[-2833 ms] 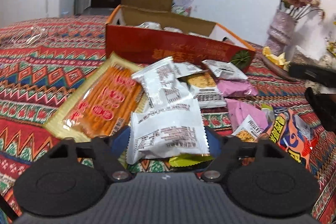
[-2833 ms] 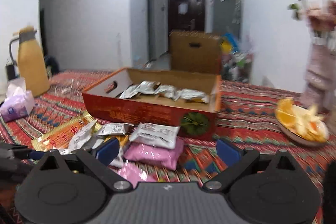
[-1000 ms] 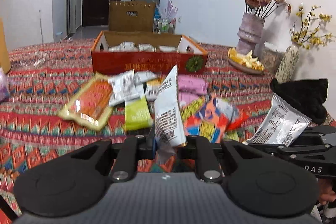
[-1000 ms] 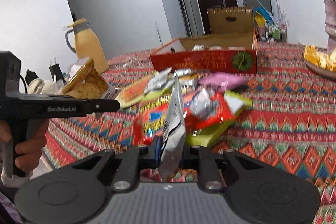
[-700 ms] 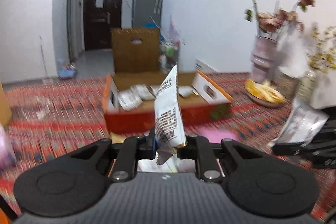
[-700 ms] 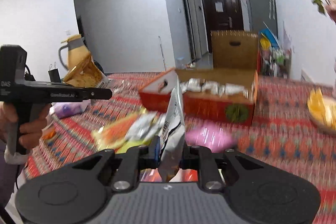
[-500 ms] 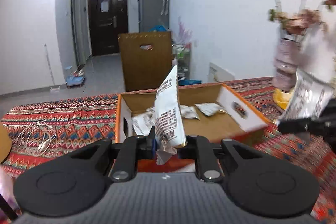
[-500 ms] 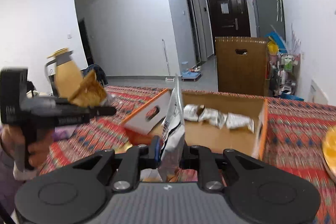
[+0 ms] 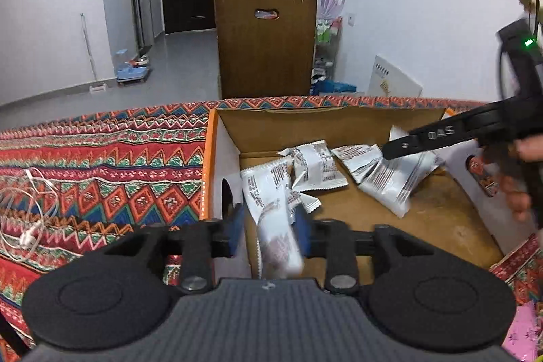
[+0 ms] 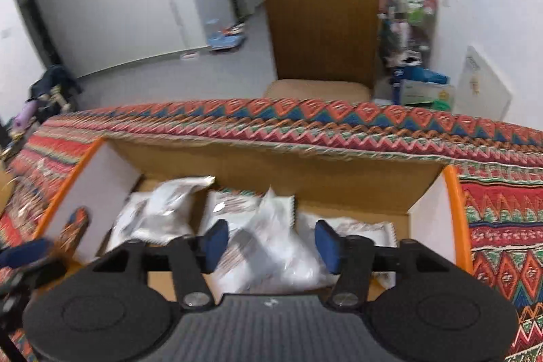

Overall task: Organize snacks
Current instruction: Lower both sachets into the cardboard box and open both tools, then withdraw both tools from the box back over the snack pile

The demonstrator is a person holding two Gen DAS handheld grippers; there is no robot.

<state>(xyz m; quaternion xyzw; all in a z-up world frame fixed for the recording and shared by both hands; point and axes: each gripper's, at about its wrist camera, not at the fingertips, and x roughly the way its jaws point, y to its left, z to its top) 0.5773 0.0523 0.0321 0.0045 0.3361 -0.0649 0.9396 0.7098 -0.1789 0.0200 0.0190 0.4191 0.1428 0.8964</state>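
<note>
An open orange cardboard box (image 9: 224, 138) holds several silver snack packets (image 9: 315, 163). My left gripper (image 9: 269, 228) hangs over the box's left end with its jaws parted; a silver packet (image 9: 276, 236) is blurred between them, slipping down. My right gripper (image 10: 271, 243) is open above the box (image 10: 451, 192), with a silver packet (image 10: 271, 246) loose below its blue pads (image 10: 215, 241). The right gripper also shows in the left wrist view (image 9: 393, 153), over a packet (image 9: 395, 180).
The box stands on a table with a red zigzag-patterned cloth (image 9: 101, 165). White earphones (image 9: 30, 226) lie on it at left. A brown chair (image 10: 322, 22) stands behind the table's far edge. A pink packet (image 9: 522, 335) lies at lower right.
Both grippers moved from the snack pile to above the box. Both had been shut on silver packets; now both jaws have opened and the packets drop into the box.
</note>
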